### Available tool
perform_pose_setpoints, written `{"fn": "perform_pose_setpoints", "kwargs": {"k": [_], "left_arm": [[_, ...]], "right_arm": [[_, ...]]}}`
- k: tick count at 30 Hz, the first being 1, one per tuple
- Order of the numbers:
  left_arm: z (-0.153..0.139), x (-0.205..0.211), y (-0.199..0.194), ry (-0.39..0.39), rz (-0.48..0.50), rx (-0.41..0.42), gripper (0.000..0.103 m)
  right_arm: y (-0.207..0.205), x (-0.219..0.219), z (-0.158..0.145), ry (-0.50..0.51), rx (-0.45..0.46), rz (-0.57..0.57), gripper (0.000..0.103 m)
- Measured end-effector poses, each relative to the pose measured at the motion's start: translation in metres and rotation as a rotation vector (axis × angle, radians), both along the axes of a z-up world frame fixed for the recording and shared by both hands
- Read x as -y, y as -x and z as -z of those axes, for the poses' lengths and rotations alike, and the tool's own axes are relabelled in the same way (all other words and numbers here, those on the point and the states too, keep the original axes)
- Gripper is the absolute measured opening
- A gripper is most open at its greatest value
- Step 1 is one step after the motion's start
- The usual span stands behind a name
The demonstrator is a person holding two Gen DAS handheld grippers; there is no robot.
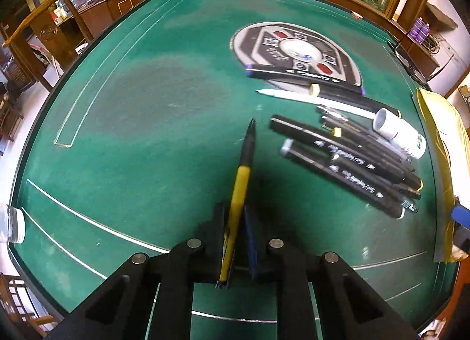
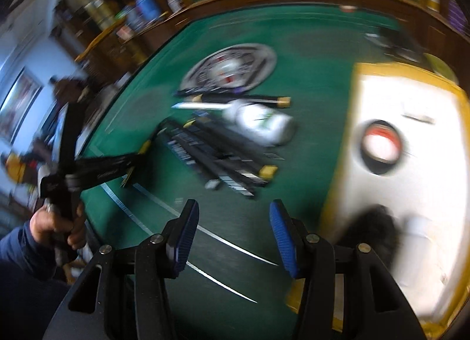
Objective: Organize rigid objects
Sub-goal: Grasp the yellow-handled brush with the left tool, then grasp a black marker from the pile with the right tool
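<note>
Your left gripper [image 1: 235,240] clamps a yellow-and-black pen [image 1: 241,187] at lower centre, left of the marker pile [image 1: 346,158] on the green table [image 1: 132,105]. Your right gripper [image 2: 232,234] stands open, empty.

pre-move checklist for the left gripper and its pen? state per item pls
1. Left gripper shut on the yellow-and-black pen: ok.
2. Pen straight between the fingers: not ok, it sits tilted.
3. Green table bare ahead of the pen tip: ok.
4. Black marker pile apart from the held pen: ok.
5. Right gripper open and empty: ok.
6. Drop-off spot for the pen: cannot tell.
</note>
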State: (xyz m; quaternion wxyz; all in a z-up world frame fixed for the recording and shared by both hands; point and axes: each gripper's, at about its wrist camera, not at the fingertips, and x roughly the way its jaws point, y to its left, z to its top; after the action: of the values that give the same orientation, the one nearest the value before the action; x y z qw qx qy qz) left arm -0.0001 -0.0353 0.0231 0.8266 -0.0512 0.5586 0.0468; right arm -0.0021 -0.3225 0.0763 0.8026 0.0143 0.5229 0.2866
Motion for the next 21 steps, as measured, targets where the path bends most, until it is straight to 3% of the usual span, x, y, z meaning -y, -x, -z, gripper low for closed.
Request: {"fn": "perform_pose_setpoints", "kwargs": {"k": [3, 10, 19, 21], "left_arm": [[0.001, -0.008, 0.005, 0.009, 0.016, 0.004, 0.013], [0.001, -0.020, -0.002, 0.076, 0.069, -0.016, 0.013], [0.002, -0.032, -0.009, 0.135, 0.125, -0.030, 0.014], [0.002, -0.031, -0.012, 0.135, 0.139, -0.031, 0.016]], "right_arm": [[-0.008, -0.031, 0.007, 0.036, -0.025, -0.079, 0.034], [-0.034, -0.100, 0.018, 0.110, -0.022, -0.205, 0.033], [-0.055, -0.132, 0.034, 0.181, -0.033, -0.235, 0.033], [-0.058, -0.136, 0.035, 0.198, -0.036, -0.243, 0.026]]}}
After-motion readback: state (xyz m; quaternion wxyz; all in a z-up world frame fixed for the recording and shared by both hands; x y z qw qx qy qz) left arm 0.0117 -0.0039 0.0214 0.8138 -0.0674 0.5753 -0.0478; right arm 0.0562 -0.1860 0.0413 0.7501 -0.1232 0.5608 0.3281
